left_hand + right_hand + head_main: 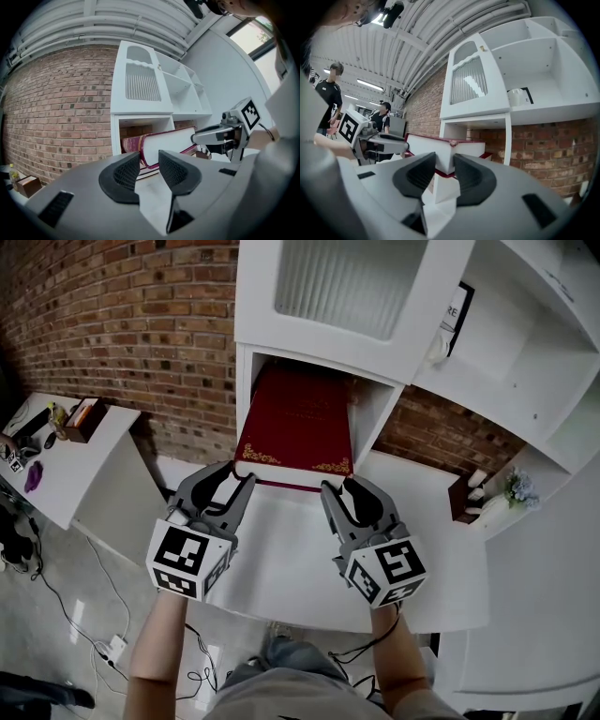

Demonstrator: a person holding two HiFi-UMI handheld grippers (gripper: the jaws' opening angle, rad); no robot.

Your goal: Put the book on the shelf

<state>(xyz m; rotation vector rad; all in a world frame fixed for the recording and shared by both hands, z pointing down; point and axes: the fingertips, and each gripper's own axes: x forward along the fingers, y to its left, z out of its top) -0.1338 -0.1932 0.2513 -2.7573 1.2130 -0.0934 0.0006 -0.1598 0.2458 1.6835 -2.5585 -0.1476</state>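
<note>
The book [295, 423] is partway home: its far end is inside the low open compartment of the shelf [246, 381], while its near end sticks out over the white tabletop [281, 559]. In the left gripper view it looks tilted, the right side higher, with what seem to be pale pages under it.

The left tool [234, 480] is at the book's near-left corner and the right tool [345, 487] at its near-right corner. Both are released: each gripper view shows the jaws apart with a corner of the book in the gap, and no pad visibly clamps on it.

The step in hand looks like the final seating of the book. The next move calls for an even, level push from both corners towards the far wall, kept square so the book does not skew against the compartment's side walls. The tools then need to draw back without dragging it out.
</note>
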